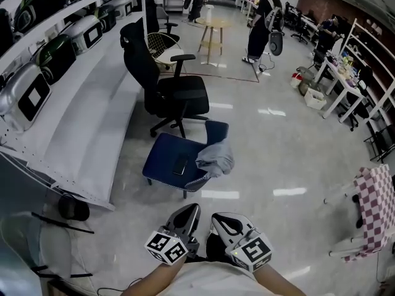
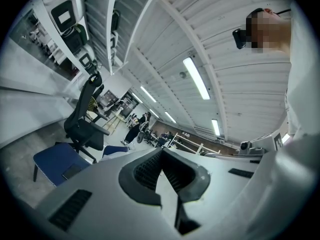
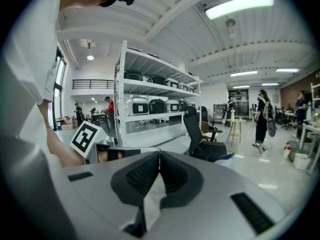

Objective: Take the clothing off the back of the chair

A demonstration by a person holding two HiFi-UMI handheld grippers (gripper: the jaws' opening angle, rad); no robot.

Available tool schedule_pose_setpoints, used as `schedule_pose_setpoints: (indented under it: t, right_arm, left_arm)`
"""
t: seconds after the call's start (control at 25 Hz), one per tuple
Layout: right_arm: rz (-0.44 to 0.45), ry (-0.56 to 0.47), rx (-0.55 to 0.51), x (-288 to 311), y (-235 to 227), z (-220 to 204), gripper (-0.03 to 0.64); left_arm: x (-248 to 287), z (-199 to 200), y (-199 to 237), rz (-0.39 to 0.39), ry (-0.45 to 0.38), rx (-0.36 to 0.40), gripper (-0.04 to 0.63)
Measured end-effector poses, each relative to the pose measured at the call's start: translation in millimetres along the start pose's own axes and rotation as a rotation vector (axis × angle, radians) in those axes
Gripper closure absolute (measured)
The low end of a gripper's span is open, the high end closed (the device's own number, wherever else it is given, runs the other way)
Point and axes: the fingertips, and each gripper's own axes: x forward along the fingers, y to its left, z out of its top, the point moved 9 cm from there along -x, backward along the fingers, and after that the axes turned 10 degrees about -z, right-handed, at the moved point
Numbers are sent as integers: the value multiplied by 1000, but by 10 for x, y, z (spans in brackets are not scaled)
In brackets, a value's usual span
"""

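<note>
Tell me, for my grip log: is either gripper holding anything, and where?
Nothing is held. Both the left gripper and the right gripper are shut and empty.

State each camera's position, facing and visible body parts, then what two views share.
Head view: head-mounted, looking down at the blue chair, grey clothing; left gripper, right gripper below.
Left gripper view: on left gripper, facing ceiling and room; shut fingers, white shirt.
Right gripper view: on right gripper, facing shelves; shut fingers, forearm.
Shared: black office chair.
</note>
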Motion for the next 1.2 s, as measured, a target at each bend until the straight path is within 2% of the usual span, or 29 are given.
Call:
schedule_pose_setpoints:
  t: [0.84, 1.2]
  right_arm:
    - [62, -17, 49, 369, -781, 64, 600]
    - [100, -19, 48, 664, -1336, 102, 600]
  left_arm:
    - [681, 2, 233, 84, 30, 1, 586]
    - [1194, 45, 414, 110, 29, 17, 586]
